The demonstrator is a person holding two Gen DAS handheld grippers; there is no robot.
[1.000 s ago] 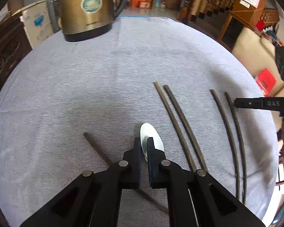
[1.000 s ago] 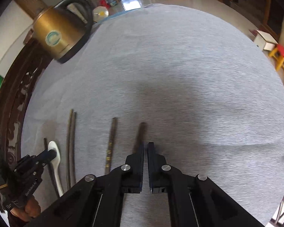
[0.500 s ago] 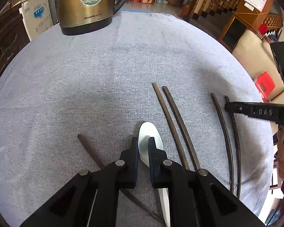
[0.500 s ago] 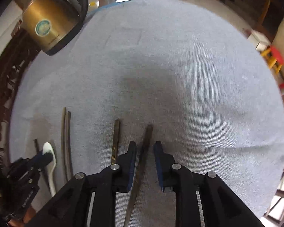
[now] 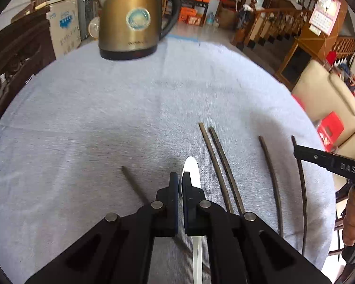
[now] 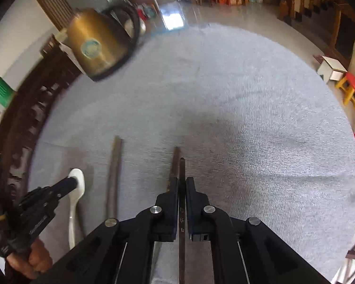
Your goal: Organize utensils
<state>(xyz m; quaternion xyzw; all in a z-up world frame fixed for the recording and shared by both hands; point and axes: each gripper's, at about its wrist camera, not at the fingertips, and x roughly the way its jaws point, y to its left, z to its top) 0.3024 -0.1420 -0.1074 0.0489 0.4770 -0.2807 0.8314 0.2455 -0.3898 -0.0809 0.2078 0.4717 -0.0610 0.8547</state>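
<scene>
1. White ceramic spoon (image 5: 193, 168) pinched at the bowl's edge between the narrow fingers of the left gripper (image 5: 181, 184); bowl pointing toward the kettle, handle running back beneath the gripper toward the near edge of the table (image 5: 87, 108).
2. In the right wrist view, same spoon (image 6: 77, 189) low at the left, near the left edge of the grey cloth, with the left gripper (image 6: 71, 182) on its bowl.
3. Dark chopstick (image 6: 182, 217) clamped between the fingers of the right gripper (image 6: 182, 184), drawn in tight around it; pale characters showing on the stick between the pads, tip reaching just past the fingertips.
4. Second chopstick (image 6: 174, 165) just beside the held one on its left, partly hidden by the left finger; touching or apart cannot be told.
5. Pair of chopsticks (image 5: 221, 163) flat on the cloth just right of the spoon, side by side, almost parallel.
6. Further right, two more single chopsticks (image 5: 272, 172) lying apart; outer one passing under the right gripper (image 5: 295, 152) near the right edge.
7. One loose chopstick (image 5: 133, 184) left of the spoon, angled, running back under the left gripper.
8. Brass-coloured electric kettle (image 5: 130, 19) upright at the far edge of the table, well apart from the utensils.
9. A person's hand (image 6: 33, 262) around the left gripper's grip, at the lower left corner of the right wrist view.
</scene>
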